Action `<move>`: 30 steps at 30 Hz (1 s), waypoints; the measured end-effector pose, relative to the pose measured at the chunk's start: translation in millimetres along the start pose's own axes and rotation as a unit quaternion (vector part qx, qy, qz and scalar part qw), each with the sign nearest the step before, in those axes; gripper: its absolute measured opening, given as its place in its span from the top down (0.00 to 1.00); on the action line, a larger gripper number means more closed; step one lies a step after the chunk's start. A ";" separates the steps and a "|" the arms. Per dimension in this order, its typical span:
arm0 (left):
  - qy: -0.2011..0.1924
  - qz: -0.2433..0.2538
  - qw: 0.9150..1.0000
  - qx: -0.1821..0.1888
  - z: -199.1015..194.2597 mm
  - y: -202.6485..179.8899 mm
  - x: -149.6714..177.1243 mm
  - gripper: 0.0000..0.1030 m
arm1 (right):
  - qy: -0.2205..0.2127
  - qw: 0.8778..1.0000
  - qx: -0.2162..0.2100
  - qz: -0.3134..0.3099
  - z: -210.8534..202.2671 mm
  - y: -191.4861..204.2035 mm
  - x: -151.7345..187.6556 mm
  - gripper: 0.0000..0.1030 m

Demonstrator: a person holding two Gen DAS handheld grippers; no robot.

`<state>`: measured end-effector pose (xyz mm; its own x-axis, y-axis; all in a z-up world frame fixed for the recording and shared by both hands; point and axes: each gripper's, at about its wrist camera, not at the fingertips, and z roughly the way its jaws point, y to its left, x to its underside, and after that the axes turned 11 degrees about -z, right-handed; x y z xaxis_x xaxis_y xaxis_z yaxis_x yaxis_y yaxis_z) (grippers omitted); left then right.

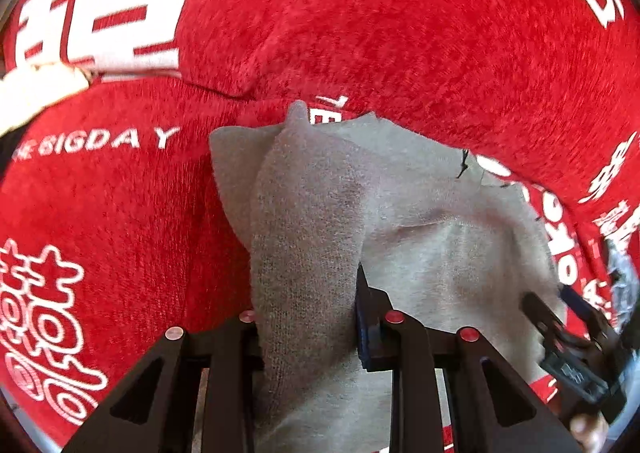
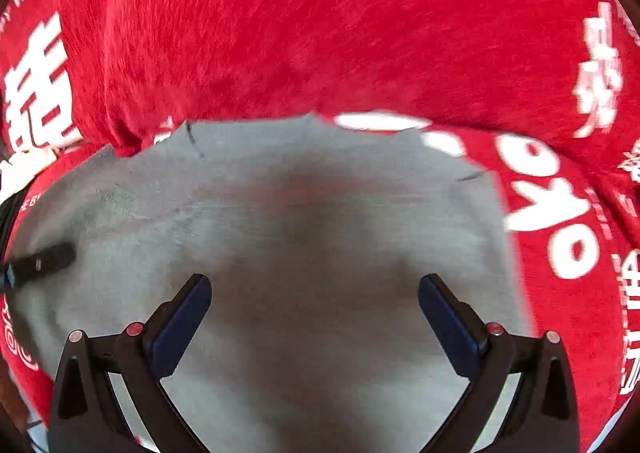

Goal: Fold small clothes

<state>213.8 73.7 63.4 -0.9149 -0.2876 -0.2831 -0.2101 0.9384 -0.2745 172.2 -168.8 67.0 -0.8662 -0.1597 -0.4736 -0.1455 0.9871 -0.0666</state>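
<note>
My left gripper (image 1: 308, 317) is closed on a raised fold of the grey cloth (image 1: 440, 245), which lies on the red blanket (image 1: 360, 33) and fills the left view from 6 to 2 o'clock. My right gripper (image 2: 314, 293) hangs over the cloth with its jaws wide apart, holding nothing. I think the risk is here: if I pull the fold across while nothing pins the rest, the whole cloth can slide or bunch, and the fuzzy blanket can catch it, so the fold comes crooked

Ahead of the left gripper (image 1: 308, 317), a raised fold of grey cloth (image 1: 304, 221) blocks passage. Flat cloth lies beneath the right gripper (image 2: 314, 293); red blanket (image 2: 320, 33) beyond is unobstructed.
</note>
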 end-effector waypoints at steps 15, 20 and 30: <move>-0.020 0.074 0.995 -0.058 -42.8 -212.6 33.6 0.78 | -0.059 0.995 0.047 0.063 -46.0 -142.8 88.7 0.00; 0.024 0.115 0.990 -0.076 16.3 -272.7 73.2 0.88 | -0.067 0.994 0.040 0.073 -44.8 -165.2 104.9 0.00; 0.034 0.171 0.981 -0.087 67.7 -300.7 115.4 0.66 | -0.054 0.993 0.023 0.106 -28.6 -192.1 135.3 0.00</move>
<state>194.7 -254.6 51.1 -0.9618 0.0572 -0.2677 0.0625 0.9980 -0.0115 69.3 -380.3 40.8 -0.8179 0.0518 -0.5731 0.0586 0.9983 0.0067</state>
